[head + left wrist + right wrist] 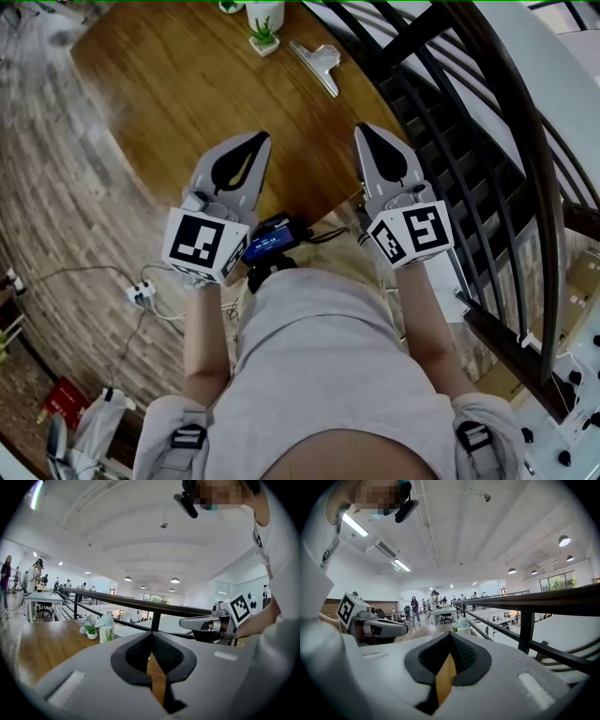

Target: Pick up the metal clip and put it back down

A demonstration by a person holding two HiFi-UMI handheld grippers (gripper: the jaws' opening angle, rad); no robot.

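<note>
You're in a large open-plan office: a black railing [525, 601] runs beside your wooden table [187, 84], people [415, 607] stand at white desks [443, 612] beyond, and strip lights [401, 565] line the white ceiling [487, 536]

We can read no words or numbers. The small blue screen [270, 240] at the person's waist is too blurred, and the left gripper [264, 139] and right gripper [362, 129] carry only black-and-white square patterns.
</note>
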